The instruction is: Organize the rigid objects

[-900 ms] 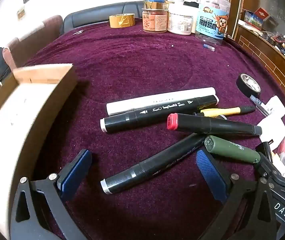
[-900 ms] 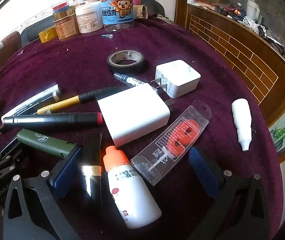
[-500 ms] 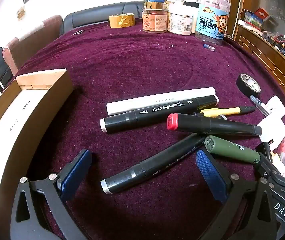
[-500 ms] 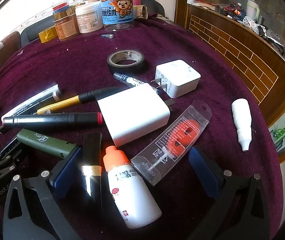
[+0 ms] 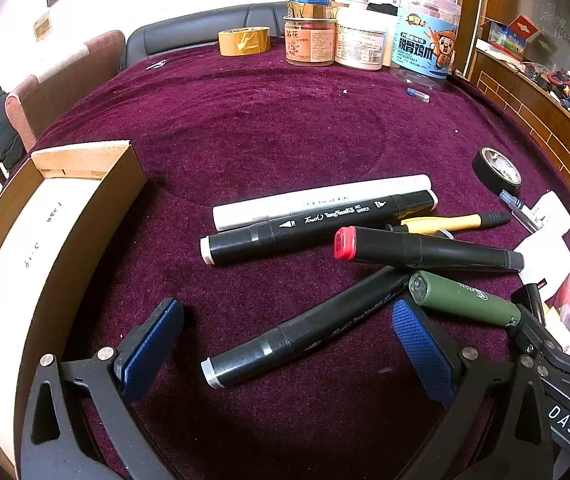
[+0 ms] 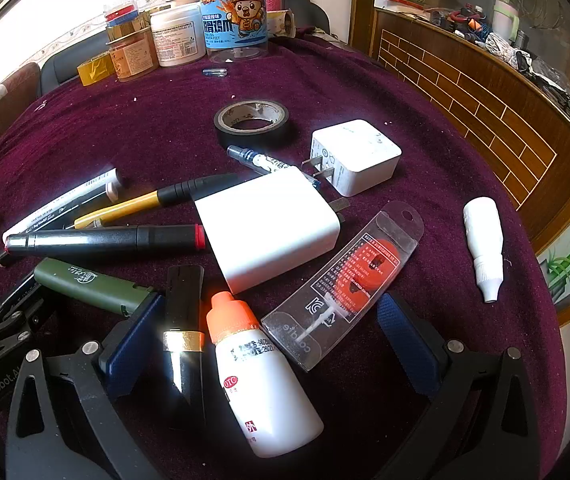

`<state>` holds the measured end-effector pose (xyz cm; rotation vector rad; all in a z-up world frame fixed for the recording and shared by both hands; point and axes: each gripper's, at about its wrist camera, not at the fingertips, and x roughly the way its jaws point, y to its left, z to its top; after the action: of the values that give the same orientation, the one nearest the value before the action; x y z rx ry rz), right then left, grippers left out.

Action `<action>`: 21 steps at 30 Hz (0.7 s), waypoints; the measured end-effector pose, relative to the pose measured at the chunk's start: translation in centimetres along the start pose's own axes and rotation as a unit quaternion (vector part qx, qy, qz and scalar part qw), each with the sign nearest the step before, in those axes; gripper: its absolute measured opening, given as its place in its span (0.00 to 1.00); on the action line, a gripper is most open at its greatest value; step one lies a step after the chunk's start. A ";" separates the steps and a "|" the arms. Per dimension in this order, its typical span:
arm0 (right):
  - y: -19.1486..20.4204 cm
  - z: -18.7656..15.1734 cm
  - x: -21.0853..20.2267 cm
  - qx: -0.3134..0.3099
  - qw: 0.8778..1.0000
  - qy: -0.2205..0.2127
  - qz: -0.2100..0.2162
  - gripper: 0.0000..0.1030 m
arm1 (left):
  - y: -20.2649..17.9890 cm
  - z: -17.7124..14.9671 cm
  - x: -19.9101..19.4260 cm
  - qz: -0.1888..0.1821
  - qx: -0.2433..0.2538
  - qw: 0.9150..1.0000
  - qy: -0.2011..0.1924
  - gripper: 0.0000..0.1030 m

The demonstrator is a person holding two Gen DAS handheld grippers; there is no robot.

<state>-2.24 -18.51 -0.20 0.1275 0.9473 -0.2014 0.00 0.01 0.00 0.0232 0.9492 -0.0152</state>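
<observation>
Spreading wide and holding nothing, the left tool (image 5: 285, 344) straddles the nearest black marker (image 5: 305, 334), and only its view shows the cardboard box (image 5: 45, 240) at the left of the bench (image 5: 285, 128), while only the right view shows the orange-capped bottle (image 6: 263, 380), black and gold lipstick (image 6: 184, 340), large white charger (image 6: 269, 228) and clear blister pack (image 6: 345, 284) lying between the equally wide, empty right tool (image 6: 261, 344). Since the earliest frame the box has swung so its open top faces the camera more squarely (everything else has stayed put). Bare purple cloth lies open between the box and the markers and across the bench's middle up to the jars (image 5: 365, 40) at the far edge.
</observation>
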 end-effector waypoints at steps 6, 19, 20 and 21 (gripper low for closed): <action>0.0 0.1 0.0 0.000 1.000 0.000 0.000 1.00 | 0.0 0.0 0.0 0.000 0.000 1.000 0.000 0.99; 0.2 0.5 0.0 0.000 1.000 0.000 0.000 1.00 | 0.0 0.0 0.0 0.000 0.000 1.000 0.000 0.99; 0.2 0.5 0.0 0.000 1.000 0.000 0.000 1.00 | 0.0 0.0 0.0 0.000 0.000 1.000 0.000 0.99; 0.3 0.5 0.0 0.000 1.000 0.000 0.000 1.00 | 0.0 0.0 0.0 0.000 0.000 1.000 0.000 0.99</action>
<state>-1.76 -18.36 0.06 0.1276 0.9477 -0.2016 -0.01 0.02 0.00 0.0229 0.9494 -0.0153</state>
